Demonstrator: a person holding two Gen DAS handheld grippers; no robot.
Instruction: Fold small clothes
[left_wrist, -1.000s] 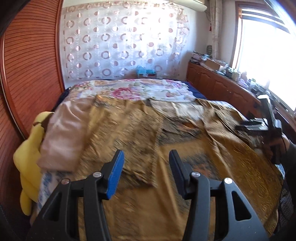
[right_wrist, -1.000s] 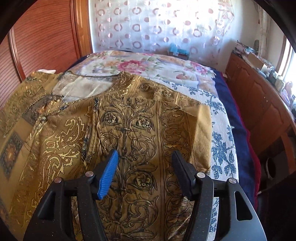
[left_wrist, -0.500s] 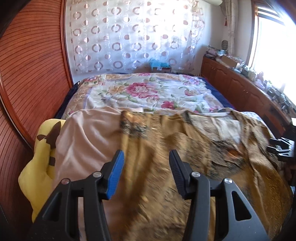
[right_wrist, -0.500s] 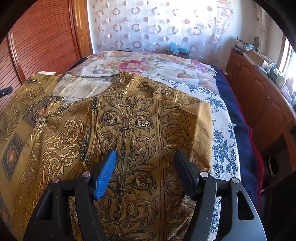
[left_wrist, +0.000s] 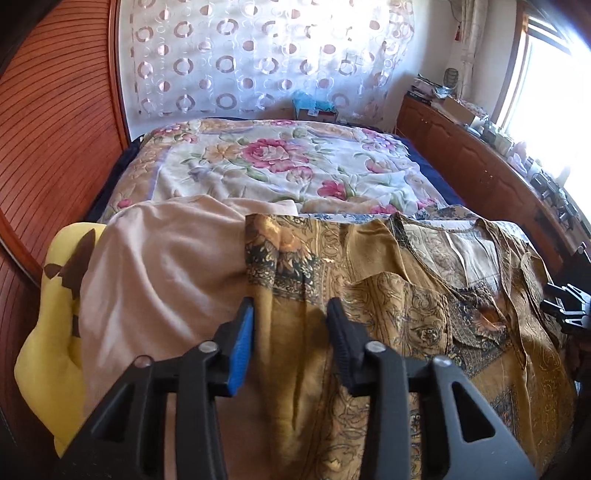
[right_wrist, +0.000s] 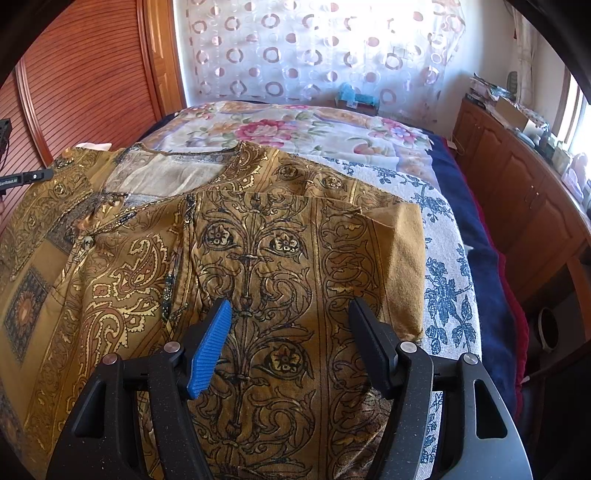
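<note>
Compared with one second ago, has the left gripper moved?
Yes. The left gripper has moved left: its fingers now frame the mustard garment's left sleeve, beside the beige cloth, and are closing.

1. A bedroom in a home: a wide bed (left_wrist: 436, 173) fills the middle of both views, spread with a floral bedspread (left_wrist: 280, 166) of pink roses
2. A sheer curtain (left_wrist: 258, 55) printed with rings hangs across the far wall at the top centre
3. Slatted reddish wood panelling (left_wrist: 55, 122) runs up the left edge
4. A low wooden cabinet (right_wrist: 517, 177) lines the right side, its top cluttered with small household items, under a bright window (left_wrist: 554, 85) at the upper right
5. A yellow plush toy (left_wrist: 55, 332) sits at the lower left of the left wrist view, beside the bed
</note>
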